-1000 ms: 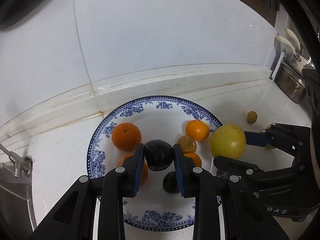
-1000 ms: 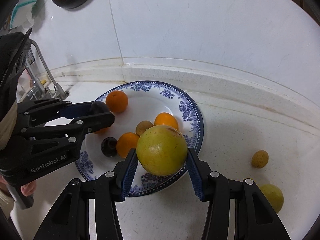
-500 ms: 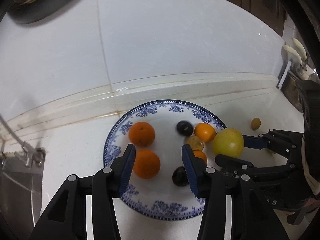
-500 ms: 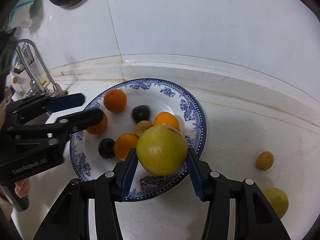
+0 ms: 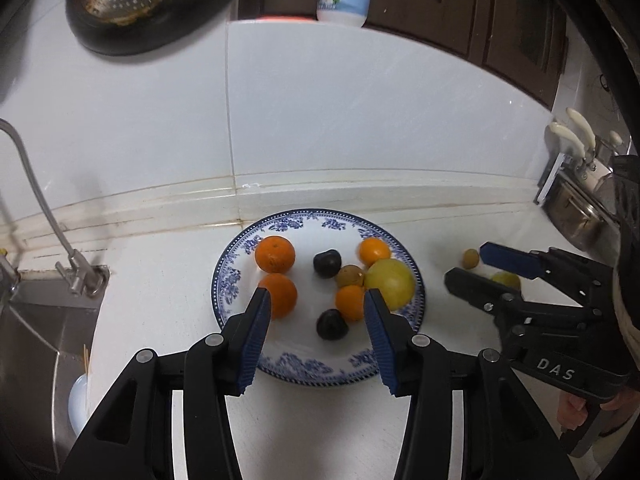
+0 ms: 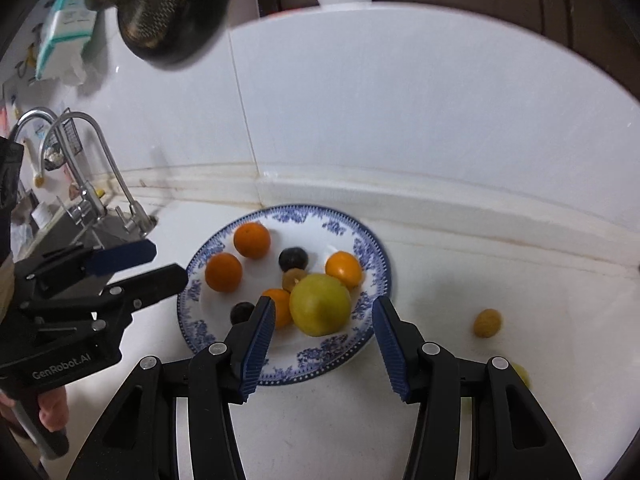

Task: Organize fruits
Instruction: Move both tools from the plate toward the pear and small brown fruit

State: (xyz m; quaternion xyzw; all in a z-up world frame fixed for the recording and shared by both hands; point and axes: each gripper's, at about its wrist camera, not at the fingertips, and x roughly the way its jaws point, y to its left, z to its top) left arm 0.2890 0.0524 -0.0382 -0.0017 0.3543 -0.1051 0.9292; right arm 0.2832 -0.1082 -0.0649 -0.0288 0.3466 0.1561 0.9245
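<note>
A blue-and-white plate (image 5: 308,368) (image 6: 320,364) on the white counter holds several oranges, two dark plums (image 5: 327,263) (image 5: 332,324), a small brown fruit (image 5: 349,275) and a big yellow fruit (image 5: 390,284) (image 6: 320,304) at its right edge. My left gripper (image 5: 316,336) is open and empty, above the plate's near side. My right gripper (image 6: 322,344) is open and empty, just behind the yellow fruit; it also shows in the left wrist view (image 5: 472,268). A small brown fruit (image 6: 487,322) (image 5: 470,258) and a yellow-green fruit (image 6: 520,374) (image 5: 506,280) lie on the counter to the right of the plate.
A sink with faucets (image 6: 108,184) (image 5: 40,208) lies to the left. A dark colander (image 5: 136,4) hangs on the tiled wall above. A steel pot (image 5: 576,208) and knife handles (image 5: 572,136) stand at the far right. The counter meets the wall just behind the plate.
My left gripper let go of the dark plum onto the plate and drew back. My right gripper opened, leaving the yellow fruit on the plate's right edge, and pulled back and up.
</note>
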